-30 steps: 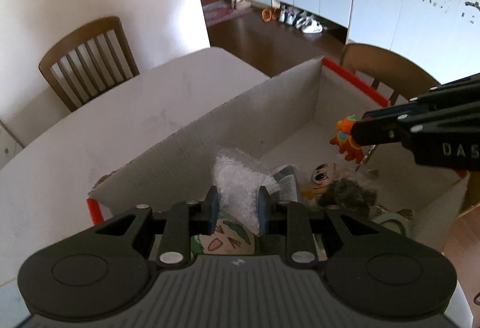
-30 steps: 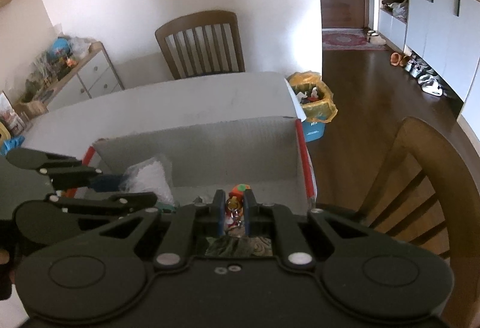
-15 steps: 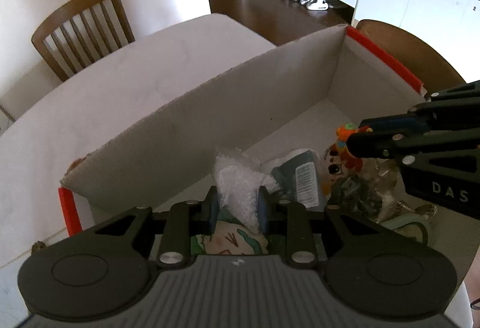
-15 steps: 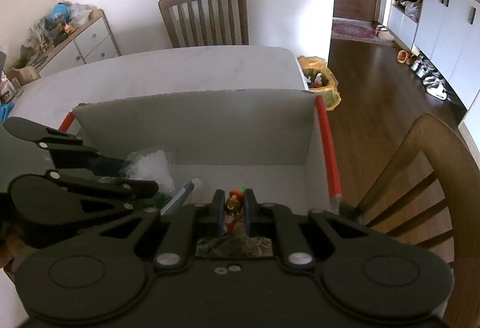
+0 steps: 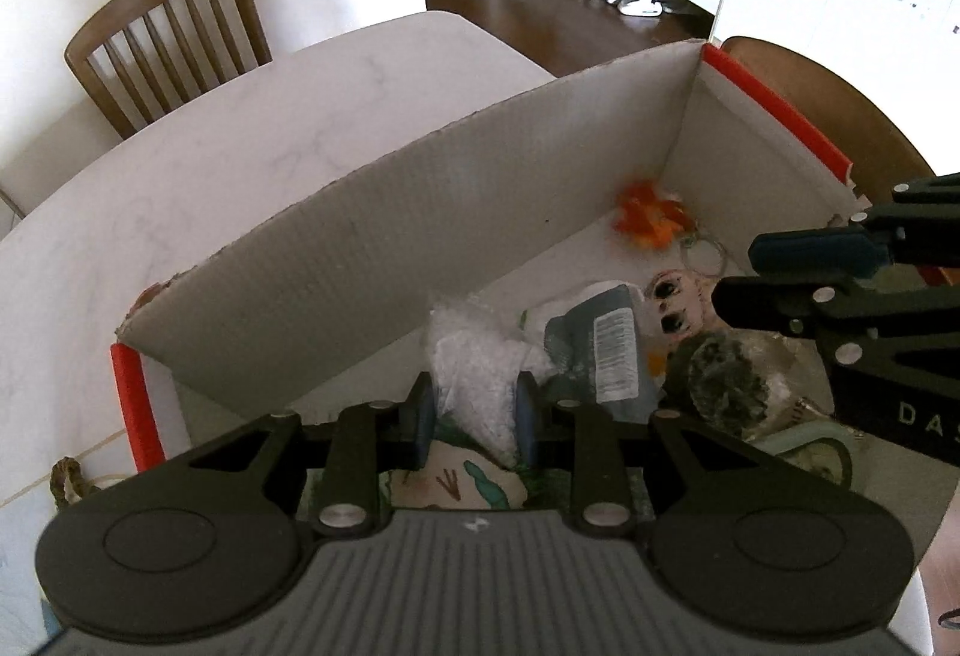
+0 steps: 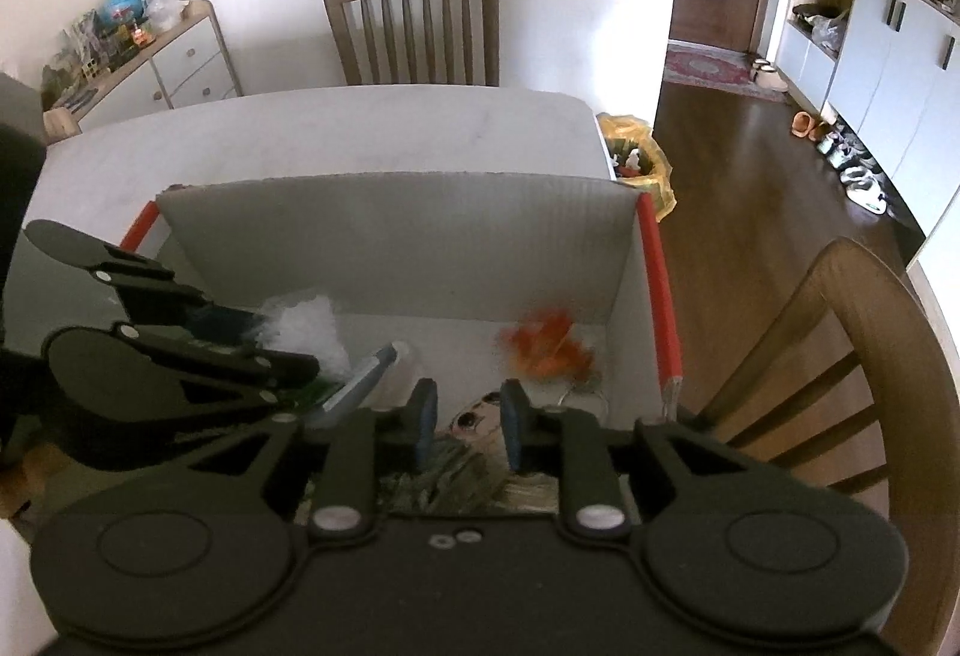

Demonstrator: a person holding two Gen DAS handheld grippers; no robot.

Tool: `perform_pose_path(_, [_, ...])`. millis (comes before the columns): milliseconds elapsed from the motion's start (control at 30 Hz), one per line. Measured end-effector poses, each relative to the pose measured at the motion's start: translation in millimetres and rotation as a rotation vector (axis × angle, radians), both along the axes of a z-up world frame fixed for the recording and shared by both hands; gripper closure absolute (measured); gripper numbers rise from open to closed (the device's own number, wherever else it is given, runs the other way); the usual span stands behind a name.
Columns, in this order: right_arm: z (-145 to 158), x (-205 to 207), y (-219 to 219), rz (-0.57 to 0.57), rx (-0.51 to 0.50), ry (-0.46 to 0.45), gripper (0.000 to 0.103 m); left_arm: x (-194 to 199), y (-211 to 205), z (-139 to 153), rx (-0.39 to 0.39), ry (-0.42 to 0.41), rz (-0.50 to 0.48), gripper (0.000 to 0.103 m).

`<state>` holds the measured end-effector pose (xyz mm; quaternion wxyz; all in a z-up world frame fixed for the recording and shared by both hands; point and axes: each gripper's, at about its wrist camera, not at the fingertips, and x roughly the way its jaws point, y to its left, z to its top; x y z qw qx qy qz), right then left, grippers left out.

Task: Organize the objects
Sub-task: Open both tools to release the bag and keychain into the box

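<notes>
An open cardboard box (image 5: 384,242) with red-edged ends (image 6: 657,296) stands on the white table. My left gripper (image 5: 469,410) is shut on a clear bag of white filling (image 5: 474,362) and holds it inside the box; it also shows in the right wrist view (image 6: 306,329). My right gripper (image 6: 462,419) is open and empty over the box; it also shows in the left wrist view (image 5: 780,275). An orange toy on a key ring (image 5: 651,215) is blurred in the box's far right corner (image 6: 543,344). A doll face (image 5: 675,296), a blue packet (image 5: 606,344) and a dark fuzzy ball (image 5: 720,380) lie in the box.
Wooden chairs stand at the far side (image 6: 414,26) and the right (image 6: 840,356) of the table (image 5: 180,176). A yellow bin bag (image 6: 636,158) sits on the floor past the table. A drawer unit with clutter (image 6: 138,56) is at the back left.
My right gripper has opened and let go of the orange toy, which has dropped into the box's far corner. The left gripper still holds the bag and has barely moved.
</notes>
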<state>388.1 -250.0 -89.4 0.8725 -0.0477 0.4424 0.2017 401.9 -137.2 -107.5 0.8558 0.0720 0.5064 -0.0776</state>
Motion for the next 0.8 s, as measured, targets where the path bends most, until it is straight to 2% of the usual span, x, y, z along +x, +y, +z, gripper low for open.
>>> perform_pose_path(300, [14.3, -15.3, -4.2, -0.004, 0.006, -0.026, 0.069, -11.8, 1.7, 9.4, -0.029, -0.027, -0.002, 0.071])
perform_pose_path(333, [16.0, -17.1, -4.6, -0.006, 0.007, -0.029, 0.068, -14.3, 3.2, 10.3, -0.033, -0.033, -0.004, 0.066])
perform_pose_path(367, [17.7, -18.9, -5.0, -0.006, 0.007, -0.032, 0.068, -16.2, 3.5, 12.4, -0.036, -0.041, -0.004, 0.053])
perform_pose_path(433, [21.1, -22.8, -5.5, -0.012, 0.004, -0.041, 0.066, -22.0, 4.0, 17.8, -0.053, -0.068, -0.007, 0.042])
perform_pose_path(533, [27.2, -27.8, -7.2, -0.020, 0.006, -0.052, 0.064, -28.4, 4.4, 26.2, -0.071, -0.092, -0.009, 0.042])
perform_pose_path(800, [46.5, -42.1, -11.5, -0.044, 0.020, -0.095, 0.051, -48.6, 11.1, 45.7, -0.117, -0.145, -0.020, 0.042])
